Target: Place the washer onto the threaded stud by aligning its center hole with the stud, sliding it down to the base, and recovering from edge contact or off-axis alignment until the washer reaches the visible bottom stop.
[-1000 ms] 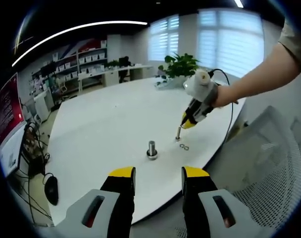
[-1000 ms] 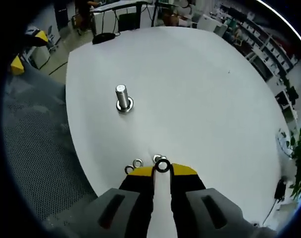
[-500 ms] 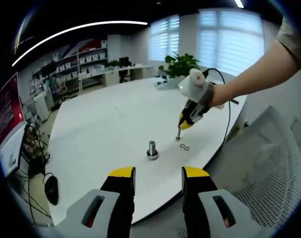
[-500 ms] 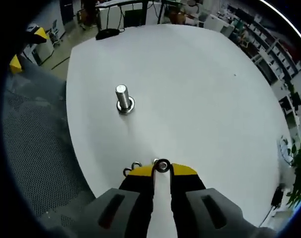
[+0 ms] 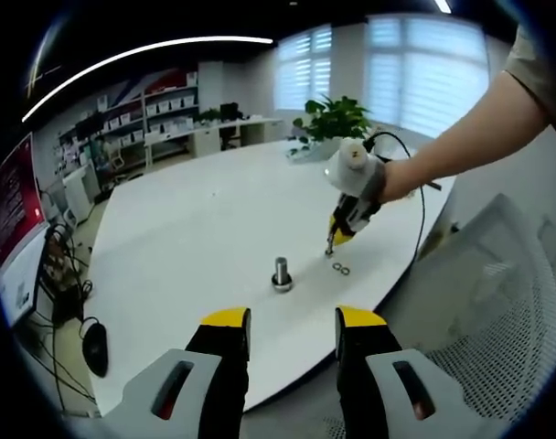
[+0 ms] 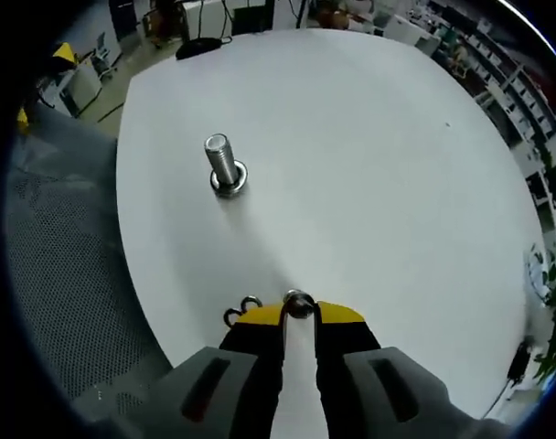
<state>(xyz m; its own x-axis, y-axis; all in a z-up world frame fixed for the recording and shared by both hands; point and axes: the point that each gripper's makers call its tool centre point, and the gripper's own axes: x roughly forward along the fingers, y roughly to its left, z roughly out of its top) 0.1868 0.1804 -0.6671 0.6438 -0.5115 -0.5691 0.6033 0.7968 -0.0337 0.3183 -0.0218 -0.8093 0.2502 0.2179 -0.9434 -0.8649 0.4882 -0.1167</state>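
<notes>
A short threaded steel stud (image 5: pixel 281 273) (image 6: pixel 222 165) stands upright on the white table (image 5: pixel 196 229) (image 6: pixel 369 174), with a ring at its base. My right gripper (image 6: pixel 298 311) is shut on a small metal washer (image 6: pixel 298 304), held above the table's near edge, well short of the stud. In the left gripper view the right gripper (image 5: pixel 331 245) comes in from the right in a person's hand, tip pointing down just right of the stud. Spare washers (image 5: pixel 340 269) (image 6: pixel 241 309) lie on the table beneath it. My left gripper (image 5: pixel 293 322) hangs open below the table edge.
A grey mesh chair (image 5: pixel 497 302) (image 6: pixel 68 265) stands by the table's near edge. A potted plant (image 5: pixel 333 119) sits at the far side. Shelves and desks line the back of the room, and cables and a mouse lie on the floor at the left.
The right gripper with the washer has lifted and drifted slightly toward the stud. My left gripper has stayed still.
</notes>
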